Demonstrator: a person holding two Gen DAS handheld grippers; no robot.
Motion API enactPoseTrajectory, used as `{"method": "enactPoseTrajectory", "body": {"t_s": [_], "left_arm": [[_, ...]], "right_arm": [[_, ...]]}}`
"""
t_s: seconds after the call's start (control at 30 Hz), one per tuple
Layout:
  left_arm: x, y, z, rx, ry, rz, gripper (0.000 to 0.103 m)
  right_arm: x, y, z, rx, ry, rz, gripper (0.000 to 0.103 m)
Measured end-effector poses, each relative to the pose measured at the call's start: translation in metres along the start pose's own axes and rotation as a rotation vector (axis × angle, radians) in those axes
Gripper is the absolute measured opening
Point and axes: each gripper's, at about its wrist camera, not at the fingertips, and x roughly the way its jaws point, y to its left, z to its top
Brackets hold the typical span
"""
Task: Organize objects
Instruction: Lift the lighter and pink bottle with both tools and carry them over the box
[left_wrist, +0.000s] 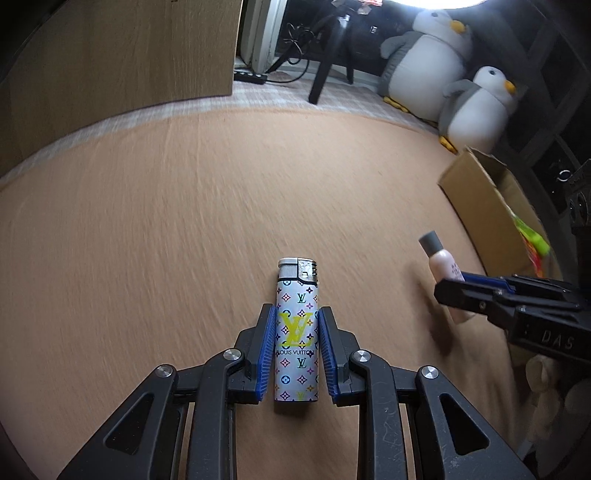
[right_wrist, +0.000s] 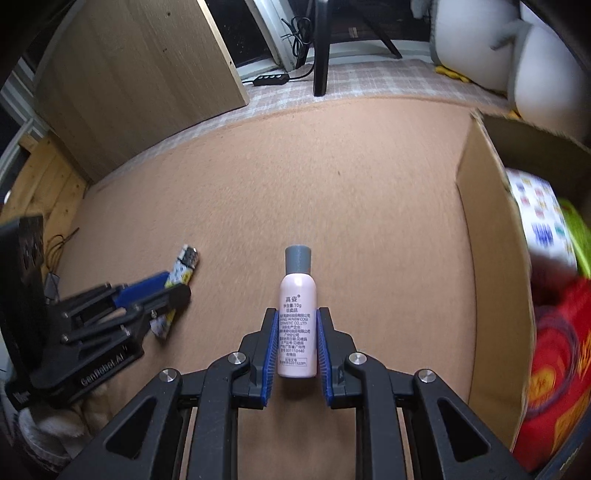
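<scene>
Lighter (left_wrist: 297, 332) well clear of box rim (left_wrist: 476, 177)

The cardboard box (right_wrist: 487, 258) is cut off at the right edge, its contents (right_wrist: 554, 354) blurred.

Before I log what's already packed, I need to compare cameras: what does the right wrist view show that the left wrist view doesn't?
Only the right wrist view: the red package and patterned white pack inside the cardboard box.
Only the left wrist view: both plush penguins' faces.
Both: the left gripper shut on the patterned lighter, the right gripper shut on the pink bottle, and the box.
</scene>
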Motion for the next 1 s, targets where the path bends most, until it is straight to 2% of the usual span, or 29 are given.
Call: {"method": "enactPoseTrajectory", "body": {"t_s": [0.2,0.33,0.6,1.0], "left_arm": [[-0.012,-0.013,-0.023,-0.011,0.008,-0.04,0.025],[-0.021,-0.026,-0.025,-0.004,-0.006,-0.057,0.025],[-0.04,-0.068,-0.004,0.053,-0.065,-0.098,0.025],[-0.039,-0.171,0.037,0.184,-0.128,-0.164,0.025]], "right_arm": [[-0.026,0.0,-0.026,0.023,-0.04,0.036,0.018],[-0.049,-0.003,-0.037,0.029,-0.072,0.046,0.018],[-0.107,-0.027,-0.057,0.051,-0.163,0.015,0.018],[-0.169,-0.091,-0.079,0.094,-0.259,-0.105,0.018]]}}
